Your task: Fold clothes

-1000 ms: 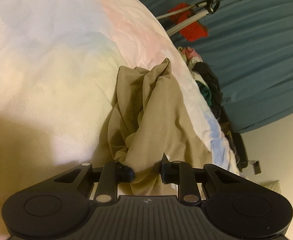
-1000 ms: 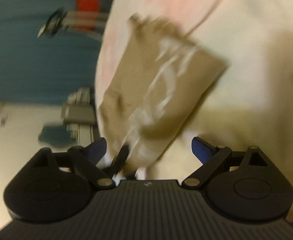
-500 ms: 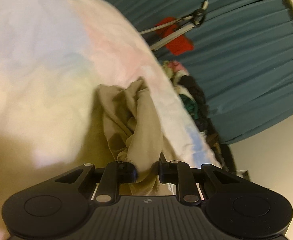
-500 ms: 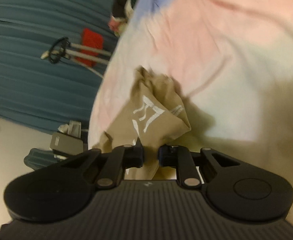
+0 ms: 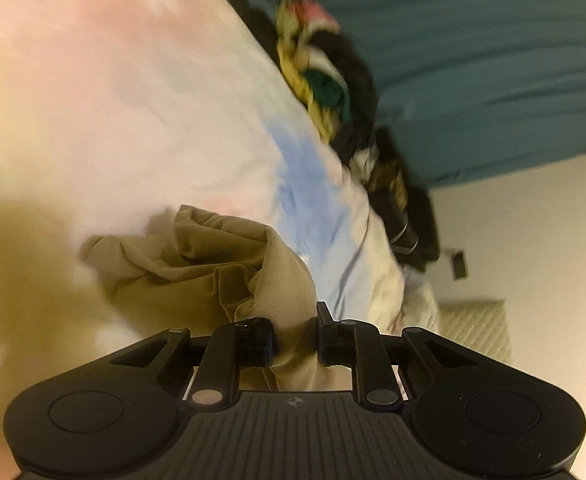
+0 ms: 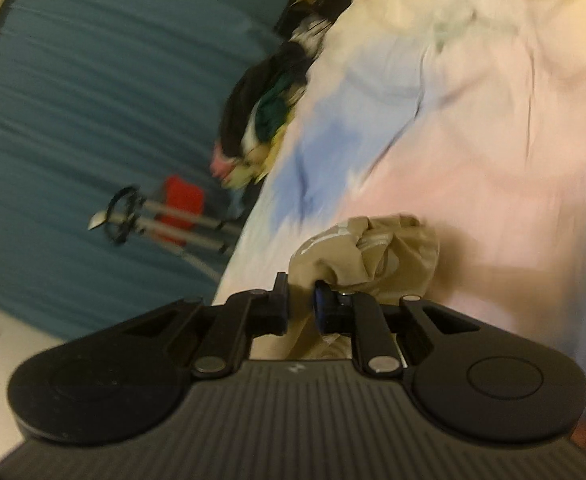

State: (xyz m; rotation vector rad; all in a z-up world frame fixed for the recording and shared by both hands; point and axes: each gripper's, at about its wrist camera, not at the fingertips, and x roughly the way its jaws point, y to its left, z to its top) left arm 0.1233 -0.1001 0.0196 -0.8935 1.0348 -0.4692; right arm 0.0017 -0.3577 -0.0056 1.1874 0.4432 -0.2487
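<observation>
Pastel bed point(image 5: 133, 120), teal curtain at 1 o'clock. Both tongs, left point(image 5: 296, 336) and right point(image 6: 301, 308), clamped on tan garment point(image 5: 197, 264). Advise: lift evenly, spread taut, keep 2 corners level.

Pastel pink-blue-cream bedsheet point(image 5: 113, 100) is wide open beyond the bunched khaki fabric garment point(image 5: 197, 256), so free passage there. Blocked along the bedsheet's far edge: heap of dark and multicoloured clothes point(image 5: 333, 80). Beyond the heap, metal rack with red cloth point(image 6: 173, 216) against teal curtain point(image 6: 93, 80).

White print on the tan garment point(image 6: 373, 248) seems too blurred to read.
</observation>
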